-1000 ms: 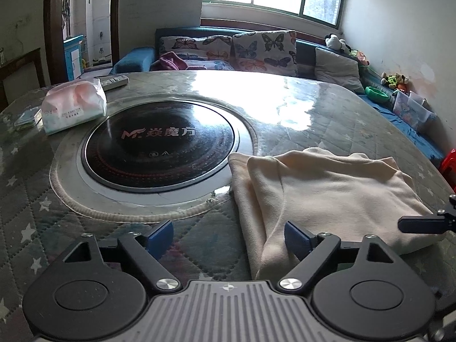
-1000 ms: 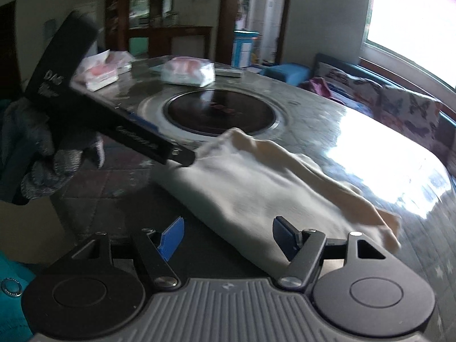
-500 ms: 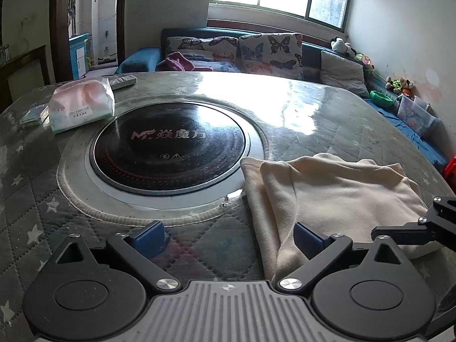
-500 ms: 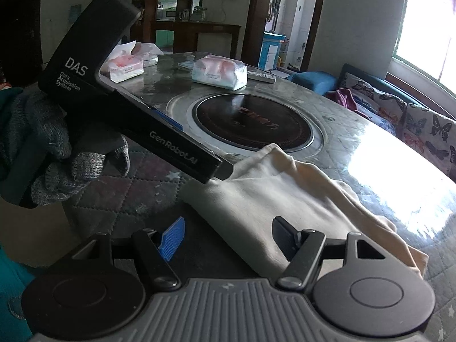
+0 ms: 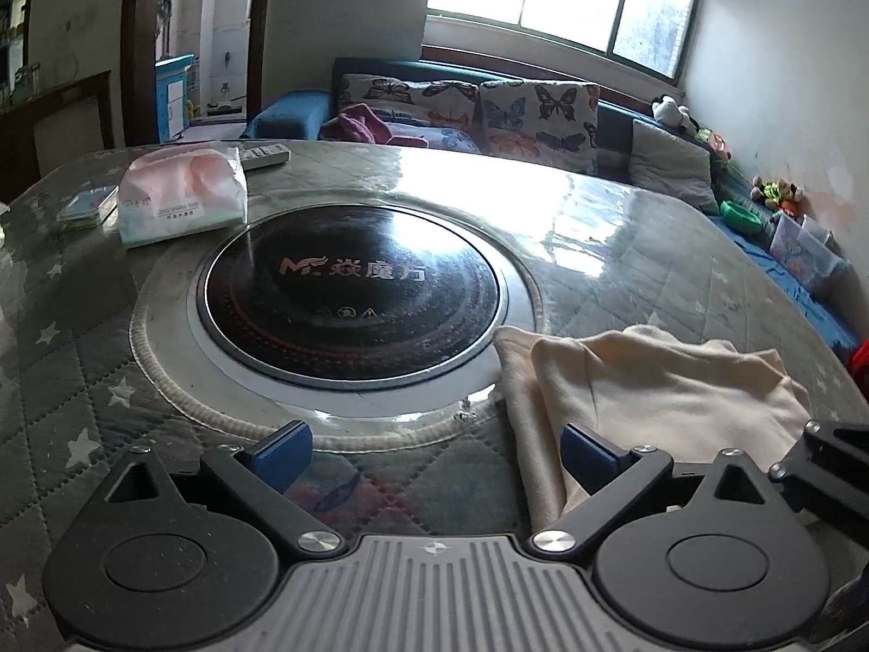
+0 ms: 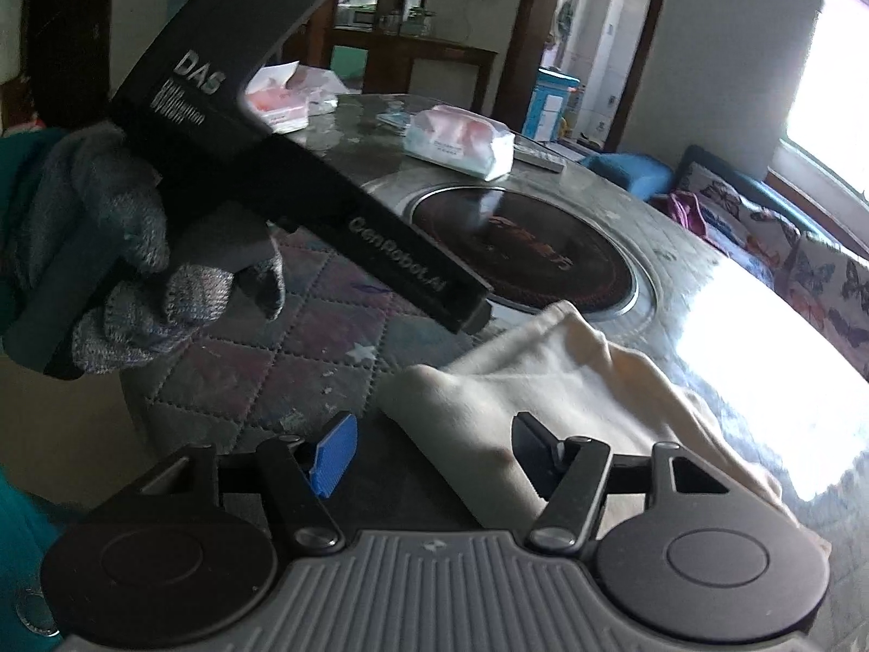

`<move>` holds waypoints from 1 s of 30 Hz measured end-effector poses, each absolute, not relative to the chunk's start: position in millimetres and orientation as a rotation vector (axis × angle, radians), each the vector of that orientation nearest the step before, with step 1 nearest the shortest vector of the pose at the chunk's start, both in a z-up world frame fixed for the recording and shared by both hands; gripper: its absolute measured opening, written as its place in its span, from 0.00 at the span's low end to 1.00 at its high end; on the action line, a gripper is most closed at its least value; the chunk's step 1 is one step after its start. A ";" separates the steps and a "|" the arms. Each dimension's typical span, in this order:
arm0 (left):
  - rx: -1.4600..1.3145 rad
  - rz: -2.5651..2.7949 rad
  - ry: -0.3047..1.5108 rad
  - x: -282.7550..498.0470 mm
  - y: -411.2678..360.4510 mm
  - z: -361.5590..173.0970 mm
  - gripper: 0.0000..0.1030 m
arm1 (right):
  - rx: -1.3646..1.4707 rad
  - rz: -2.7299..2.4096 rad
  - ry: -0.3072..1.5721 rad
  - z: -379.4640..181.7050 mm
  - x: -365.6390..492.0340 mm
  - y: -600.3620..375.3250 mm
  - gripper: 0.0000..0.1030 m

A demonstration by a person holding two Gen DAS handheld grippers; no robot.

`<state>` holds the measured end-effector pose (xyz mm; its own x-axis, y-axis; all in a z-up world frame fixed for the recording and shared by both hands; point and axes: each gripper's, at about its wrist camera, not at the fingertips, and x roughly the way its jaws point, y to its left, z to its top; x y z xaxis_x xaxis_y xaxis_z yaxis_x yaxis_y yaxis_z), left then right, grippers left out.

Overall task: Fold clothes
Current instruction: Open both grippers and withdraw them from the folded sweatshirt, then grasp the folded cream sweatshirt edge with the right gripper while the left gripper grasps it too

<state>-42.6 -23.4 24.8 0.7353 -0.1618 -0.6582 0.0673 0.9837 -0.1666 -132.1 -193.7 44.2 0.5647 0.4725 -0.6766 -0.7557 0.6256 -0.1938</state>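
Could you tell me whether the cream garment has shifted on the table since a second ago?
Cannot tell: the cream garment keeps its corner at the round hob's rim; both cameras moved, so any slight shift is unclear.

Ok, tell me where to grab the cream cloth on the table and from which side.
Take the cream cloth at its near folded corner, coming in low from the table edge. There the layers stack into a thick rolled edge that pads can pinch, while the rest lies flat. The right gripper already has that corner between its closing jaws; the left gripper stands open at the other near edge.
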 end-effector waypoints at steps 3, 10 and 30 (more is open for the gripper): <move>-0.186 -0.138 0.744 -39.8 -18.9 25.7 0.92 | -0.550 0.767 0.610 40.3 -130.5 -185.5 0.53; -0.313 -0.197 0.783 -35.8 -14.9 25.6 0.90 | -0.654 0.759 0.588 28.6 -126.3 -170.9 0.34; -0.711 -0.285 0.927 -0.6 -28.6 7.5 0.82 | -0.295 0.780 0.582 72.2 -95.9 -230.4 0.07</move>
